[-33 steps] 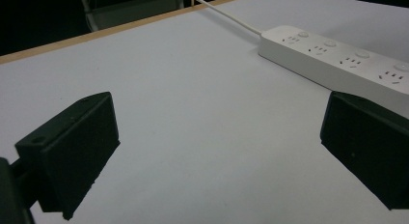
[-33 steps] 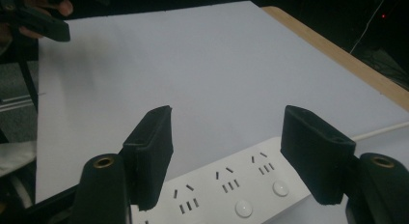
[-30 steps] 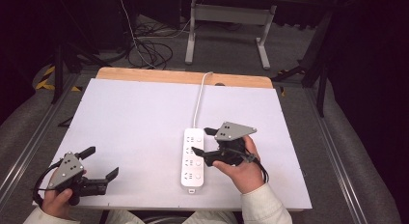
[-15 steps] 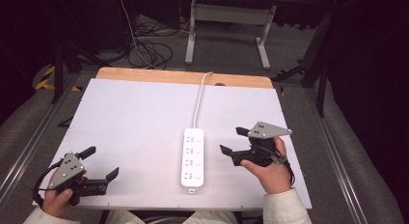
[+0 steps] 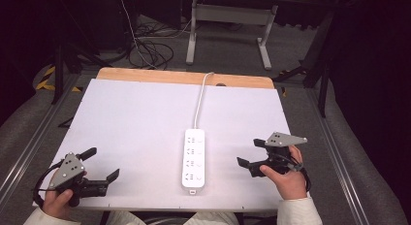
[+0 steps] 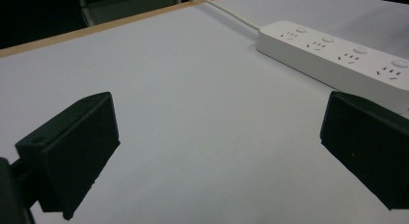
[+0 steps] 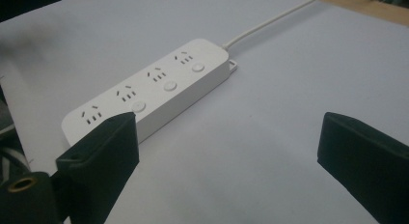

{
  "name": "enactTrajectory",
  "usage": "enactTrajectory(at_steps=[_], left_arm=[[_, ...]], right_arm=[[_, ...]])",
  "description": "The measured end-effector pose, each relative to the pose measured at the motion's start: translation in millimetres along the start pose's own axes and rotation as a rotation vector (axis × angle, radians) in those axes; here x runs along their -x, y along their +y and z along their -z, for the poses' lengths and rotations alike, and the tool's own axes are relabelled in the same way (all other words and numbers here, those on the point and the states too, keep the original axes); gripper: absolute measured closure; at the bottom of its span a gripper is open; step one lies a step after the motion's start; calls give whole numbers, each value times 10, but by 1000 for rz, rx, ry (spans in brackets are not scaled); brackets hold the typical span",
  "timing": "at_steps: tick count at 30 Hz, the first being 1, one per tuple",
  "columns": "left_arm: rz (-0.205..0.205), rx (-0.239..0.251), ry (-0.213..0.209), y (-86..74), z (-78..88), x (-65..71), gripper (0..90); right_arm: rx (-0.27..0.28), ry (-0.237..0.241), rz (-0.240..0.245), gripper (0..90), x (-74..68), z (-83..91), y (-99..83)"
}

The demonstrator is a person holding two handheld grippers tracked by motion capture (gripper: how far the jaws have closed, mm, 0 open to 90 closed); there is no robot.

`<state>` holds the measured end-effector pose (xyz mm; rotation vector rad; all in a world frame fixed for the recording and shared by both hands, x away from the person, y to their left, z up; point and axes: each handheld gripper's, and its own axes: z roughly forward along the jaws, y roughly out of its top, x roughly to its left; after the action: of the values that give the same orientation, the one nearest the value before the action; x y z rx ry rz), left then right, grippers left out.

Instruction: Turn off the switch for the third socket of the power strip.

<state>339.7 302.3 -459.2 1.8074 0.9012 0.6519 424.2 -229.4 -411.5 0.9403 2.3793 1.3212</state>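
High view shows us at a white table (image 5: 135, 118) with a gripper in each hand. A white power strip (image 5: 193, 158) lies flat in the middle of the table, near our edge. Its cord (image 5: 199, 99) runs away from us, over the far wooden edge.

Our right gripper (image 5: 251, 157) sits to the right of the power strip, near it but not touching. Its jaws are spread wide with nothing between them. In the right gripper view, the power strip (image 7: 149, 91) lies ahead and to the left, with four sets of holes and round buttons (image 7: 168, 86) beside them.

Our left gripper (image 5: 102, 163) rests near the left front corner of the table, well apart from the strip. Its jaws are spread wide too, and it holds nothing. In the left gripper view, the power strip (image 6: 333, 57) lies off to the right.

We think we are between steps. No hand is on the strip, and nothing is plugged into it. For the next move, we think the right gripper is the better one, since it is closer. It needs to go left, over the strip, and come down gently so the strip does not slide.
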Motion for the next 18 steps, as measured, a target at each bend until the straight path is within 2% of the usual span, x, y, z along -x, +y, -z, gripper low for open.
enactTrajectory(at_steps=[2,3,5,7,15,18], left_arm=[[-1,-1,0,4,4,-8,4],[3,0,1,5,4,-9,4],[7,-3,0,8,8,-15,4],[13,-8,-5,13,13,-15,4],[1,-7,-13,36,26,-15,4],[-18,-8,1,34,31,-8,4]], right_arm=[[-23,27,-23,77,3,-16,-47],[-34,34,-18,77,5,-24,-70],[-37,23,6,77,6,-37,-122],[-38,18,8,77,7,-46,-164],[-10,18,19,80,38,-95,-351],[10,16,27,82,38,-110,-415]])
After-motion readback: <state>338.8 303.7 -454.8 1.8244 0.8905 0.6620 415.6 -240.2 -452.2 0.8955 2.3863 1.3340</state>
